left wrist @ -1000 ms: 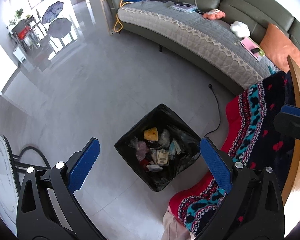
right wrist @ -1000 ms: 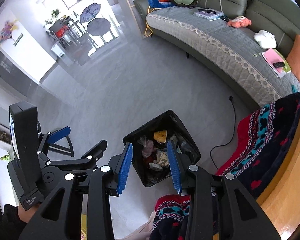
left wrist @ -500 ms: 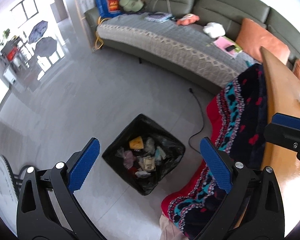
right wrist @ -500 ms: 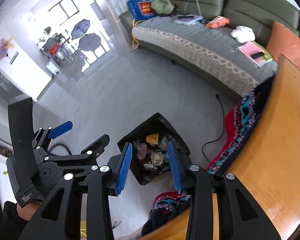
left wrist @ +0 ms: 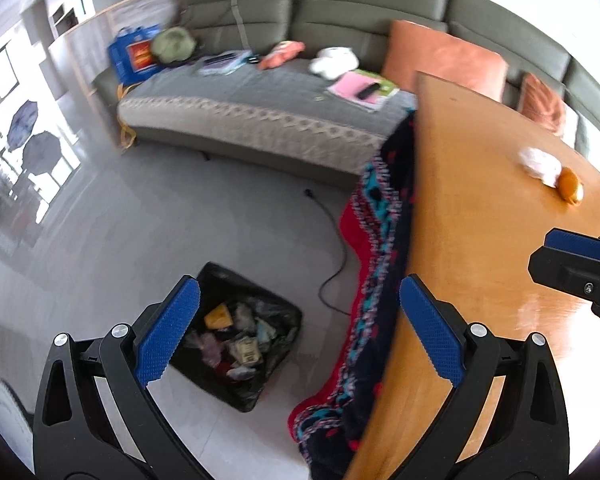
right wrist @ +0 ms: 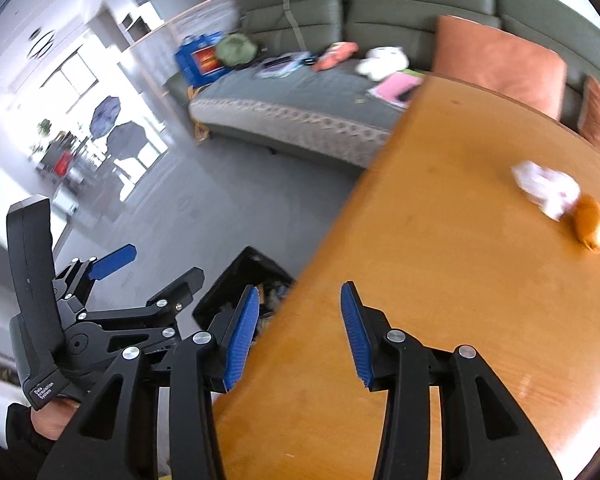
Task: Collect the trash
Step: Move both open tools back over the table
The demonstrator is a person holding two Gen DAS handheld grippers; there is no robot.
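A black trash bag bin with several bits of trash stands on the floor beside the wooden table; its rim shows in the right wrist view. A crumpled white tissue and an orange-brown round item lie on the table's far right. My left gripper is open and empty above the bin and table edge. My right gripper is open and empty over the table's near edge; it also shows in the left wrist view.
A patterned red and dark blanket hangs off the table's left edge. A black cable lies on the grey floor. A grey-green sofa with cushions, books and toys runs along the back.
Both grippers have risen and swung right, from over the bin toward the tabletop. The tissue and the orange item have come into view. Both grippers stay open.
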